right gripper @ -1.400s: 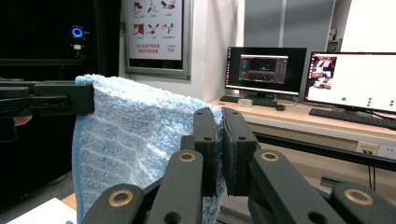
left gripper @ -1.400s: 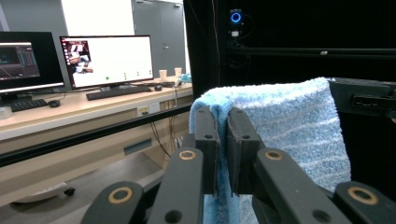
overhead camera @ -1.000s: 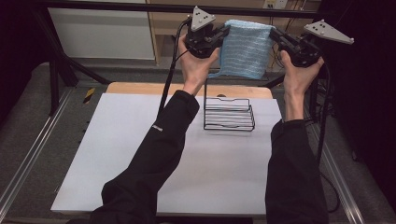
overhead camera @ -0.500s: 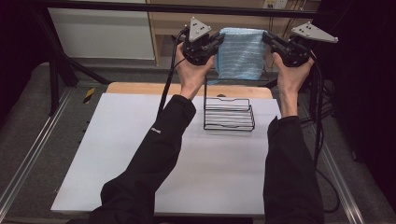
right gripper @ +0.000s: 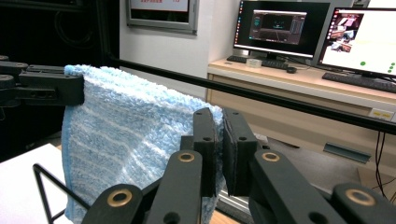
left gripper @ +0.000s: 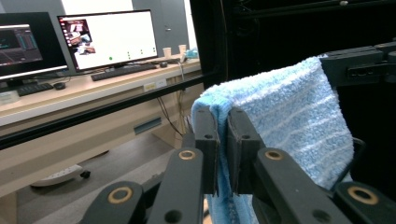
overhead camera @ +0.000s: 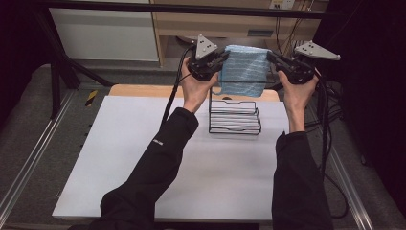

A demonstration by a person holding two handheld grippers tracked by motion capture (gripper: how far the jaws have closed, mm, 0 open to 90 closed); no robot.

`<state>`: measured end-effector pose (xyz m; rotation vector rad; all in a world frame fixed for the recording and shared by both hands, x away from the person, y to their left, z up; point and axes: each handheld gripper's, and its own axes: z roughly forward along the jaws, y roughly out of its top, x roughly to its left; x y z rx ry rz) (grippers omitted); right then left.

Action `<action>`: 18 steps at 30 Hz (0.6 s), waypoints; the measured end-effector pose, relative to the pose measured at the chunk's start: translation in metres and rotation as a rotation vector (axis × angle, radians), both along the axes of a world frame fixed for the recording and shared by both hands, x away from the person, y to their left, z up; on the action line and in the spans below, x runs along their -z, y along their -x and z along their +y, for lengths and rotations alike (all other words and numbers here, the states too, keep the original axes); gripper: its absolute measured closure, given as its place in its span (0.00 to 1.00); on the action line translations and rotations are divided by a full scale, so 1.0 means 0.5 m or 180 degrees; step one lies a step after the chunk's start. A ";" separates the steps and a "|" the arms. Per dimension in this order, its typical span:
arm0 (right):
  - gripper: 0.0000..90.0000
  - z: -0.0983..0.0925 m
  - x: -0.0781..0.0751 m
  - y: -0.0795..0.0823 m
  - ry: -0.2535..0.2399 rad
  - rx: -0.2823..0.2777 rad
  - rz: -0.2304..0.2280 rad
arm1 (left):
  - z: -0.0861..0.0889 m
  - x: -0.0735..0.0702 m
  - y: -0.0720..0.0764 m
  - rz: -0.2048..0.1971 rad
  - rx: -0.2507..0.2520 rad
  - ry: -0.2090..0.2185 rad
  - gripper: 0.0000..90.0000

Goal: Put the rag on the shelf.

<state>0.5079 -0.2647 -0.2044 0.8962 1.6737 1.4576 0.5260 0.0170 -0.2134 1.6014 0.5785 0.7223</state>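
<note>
Both grippers have come slightly closer together since a second ago, towel between them.
Left gripper (overhead camera: 221,57) and right gripper (overhead camera: 275,58) each pinch a top corner of my blue towel (overhead camera: 245,70), hanging above the wire rack (overhead camera: 235,120); draping it there looks left.

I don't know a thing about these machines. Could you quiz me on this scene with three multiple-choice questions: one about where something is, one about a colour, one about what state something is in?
1. Where is the wire rack?
A. On the white table, below the towel
B. On the floor
C. In the person's left hand

2. What colour is the towel?
A. Red
B. Light blue with pale stripes
C. Black

3. What are the two claws doing?
A. Both lie open on the table
B. One holds the rack
C. Each is shut on a top corner of the towel

Answers:
1 A: the rack stands on the table.
2 B: both claw views show blue terry.
3 C: the left claw and the right claw pinch the cloth, which hangs between them.
</note>
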 end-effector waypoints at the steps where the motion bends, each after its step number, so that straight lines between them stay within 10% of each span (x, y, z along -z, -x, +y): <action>1: 0.95 -0.001 0.001 0.003 0.0009 -0.0015 0.0003 | 0.003 0.002 0.005 -0.0014 0.0016 -0.0007 0.94; 18: 0.94 0.002 0.019 0.072 0.0133 -0.0235 0.0178 | 0.031 0.024 0.062 0.0176 0.0282 -0.0111 0.93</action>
